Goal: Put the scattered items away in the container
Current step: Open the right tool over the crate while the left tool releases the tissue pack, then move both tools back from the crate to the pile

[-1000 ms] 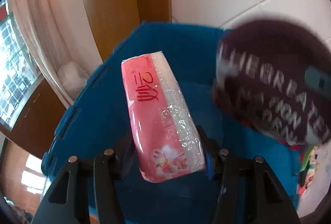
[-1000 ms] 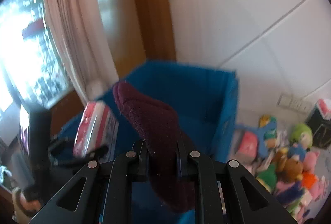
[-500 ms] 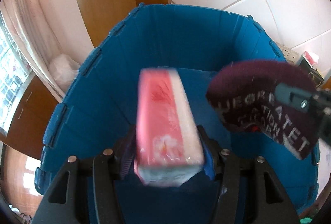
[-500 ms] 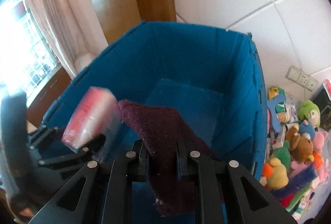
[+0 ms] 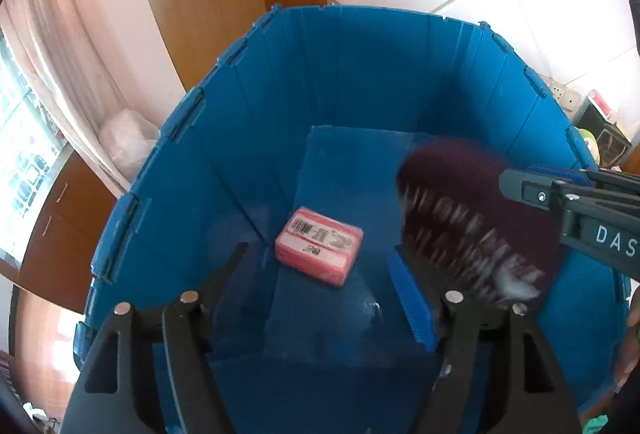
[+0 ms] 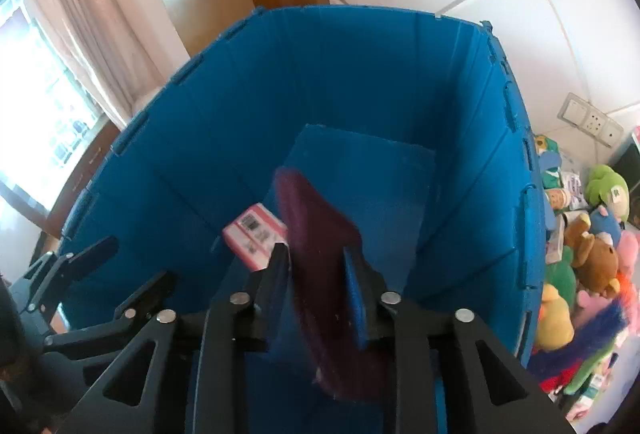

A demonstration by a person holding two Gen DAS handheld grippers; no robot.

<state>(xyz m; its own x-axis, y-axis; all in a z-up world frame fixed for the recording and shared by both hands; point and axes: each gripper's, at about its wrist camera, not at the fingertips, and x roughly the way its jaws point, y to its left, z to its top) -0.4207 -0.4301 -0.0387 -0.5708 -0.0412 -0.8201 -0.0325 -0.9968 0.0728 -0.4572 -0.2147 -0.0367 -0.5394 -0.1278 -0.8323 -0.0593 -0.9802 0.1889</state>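
A blue bin (image 5: pixel 248 137) fills both views, its ribbed walls rising around a flat floor panel, with a tiled white wall, a wooden door frame and a pink curtain (image 6: pixel 80 13) behind it. Outside the bin's right wall a heap of plush toys (image 6: pixel 588 254) lies on the floor under wall sockets. Both grippers point steeply down into the bin from its near side. The left gripper (image 5: pixel 320 274) hangs over the bin's left half; its jaws have just been opening and now stand wide apart with nothing between them. Below them the pink tissue pack (image 5: pixel 319 251) lies on the bin floor, barcode side up, apart from both fingers. The right gripper (image 6: pixel 320 262) reaches in beside the left one, seen in the left wrist view as a dark arm entering from the right edge. Its jaws have just been opening a little, and the maroon hat (image 6: pixel 320 242) is between them. The left finger lies against the cloth, while a sliver of the blue pad on the right finger shows beside it, so whether the pads press on it I cannot tell. The hat hangs above the bin floor, blurred in the left wrist view, with white lettering across its side (image 5: pixel 472 234). In the right wrist view the pack peeks out just left of the hat.
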